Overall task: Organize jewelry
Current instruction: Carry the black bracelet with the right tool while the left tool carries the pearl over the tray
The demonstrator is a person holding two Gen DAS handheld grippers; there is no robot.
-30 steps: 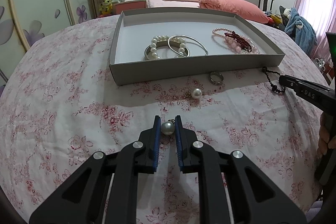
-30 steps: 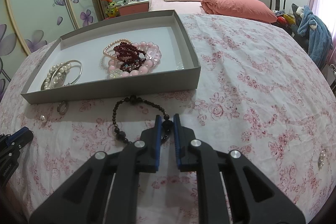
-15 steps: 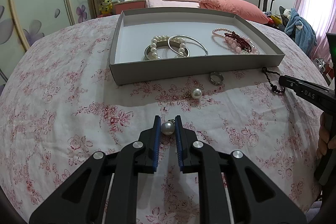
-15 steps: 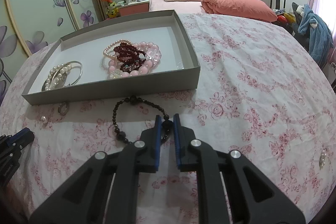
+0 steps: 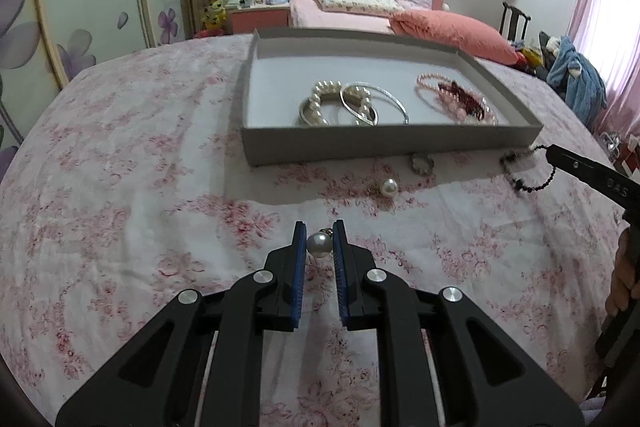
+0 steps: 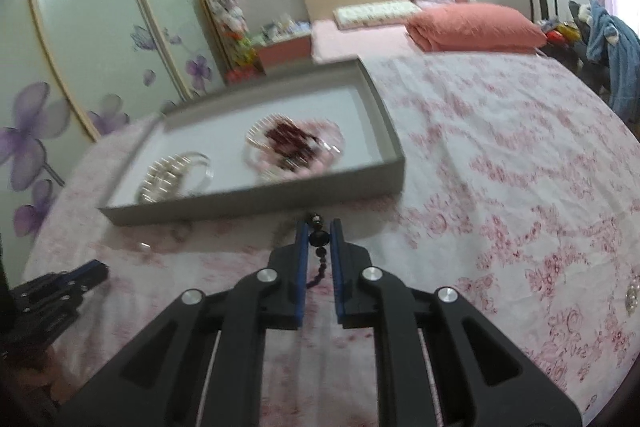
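Lifted off the cloth since a second ago: black bead bracelet [image 6: 319, 237], pinched in right gripper [image 6: 319, 227] for gray tray [image 5: 360, 151]. Pearl earring [image 5: 319, 245] clamped in left gripper [image 5: 319, 233], waiting.

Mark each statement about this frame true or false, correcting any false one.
1. The left gripper is shut on a pearl. True.
2. The right gripper is empty. False: it grips a black bead bracelet.
3. The tray holds no jewelry. False: a pearl bracelet, bangles and pink beads lie in it.
4. A ring lies on the cloth outside the tray. True.
5. A second pearl lies on the cloth. True.
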